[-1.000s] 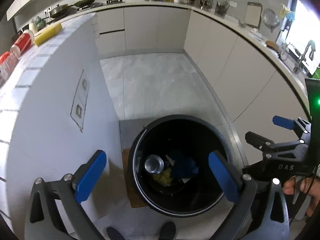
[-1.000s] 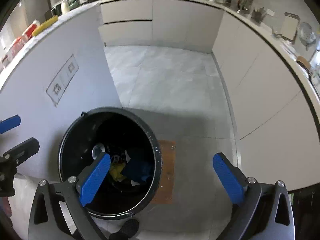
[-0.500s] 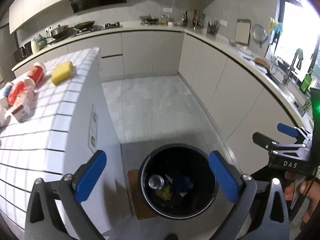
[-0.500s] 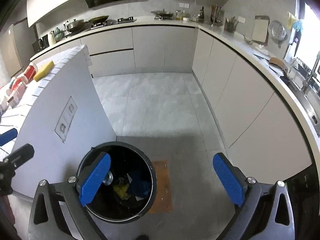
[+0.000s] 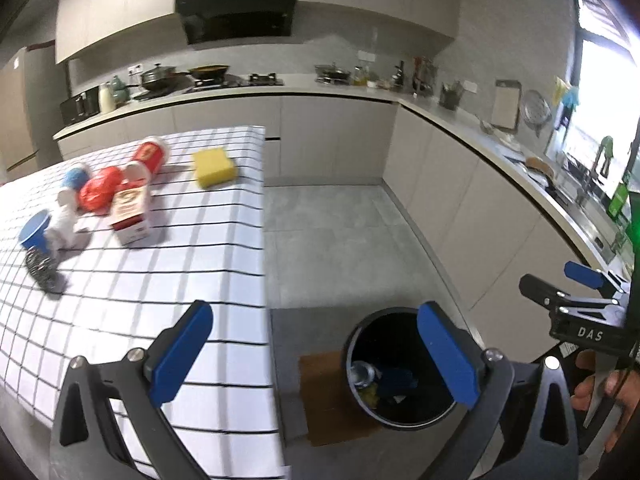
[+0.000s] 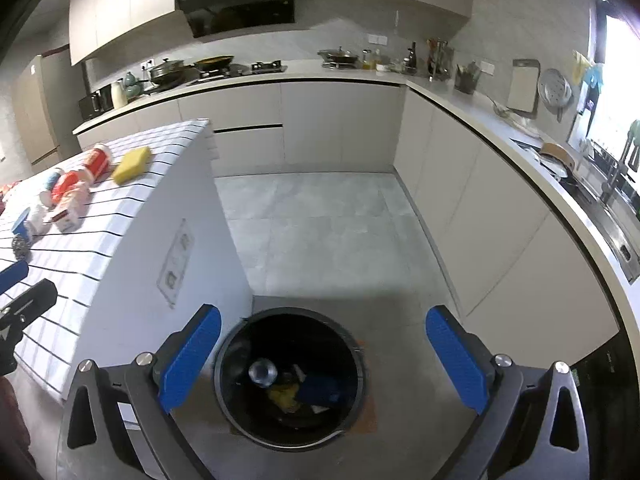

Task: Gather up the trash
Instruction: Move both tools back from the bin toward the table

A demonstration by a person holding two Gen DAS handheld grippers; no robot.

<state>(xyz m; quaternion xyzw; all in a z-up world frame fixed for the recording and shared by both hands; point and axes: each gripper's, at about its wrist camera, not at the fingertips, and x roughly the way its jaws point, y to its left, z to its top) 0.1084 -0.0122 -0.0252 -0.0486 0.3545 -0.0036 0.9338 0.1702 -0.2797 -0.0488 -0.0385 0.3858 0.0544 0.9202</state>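
Note:
A black round trash bin (image 5: 352, 354) (image 6: 224, 356) stands on the floor beside the tiled island; inside lie a metal can (image 6: 262, 372), something yellow and something blue. On the checked island top (image 5: 168, 280) sit a yellow sponge (image 5: 213, 168), a red-and-white carton (image 5: 130, 212), a red cup (image 5: 148, 156), a red crumpled wrapper (image 5: 98, 194), a blue cup (image 5: 34, 232) and a wire scrubber (image 5: 40, 270). My left gripper (image 5: 316, 364) is open and empty, high above the island's corner and the bin. My right gripper (image 6: 324, 364) is open and empty above the bin.
A brown mat (image 5: 320, 396) lies under the bin. Beige cabinets (image 6: 480, 200) run along the back and right, with pots, bottles and a sink on their counter. Grey floor (image 6: 320, 232) stretches between island and cabinets. A hand (image 5: 604, 396) holds the right gripper's handle.
Both grippers have risen and tilted up away from the bin. The island top with its litter has come into the left wrist view. Both stayed open and empty.

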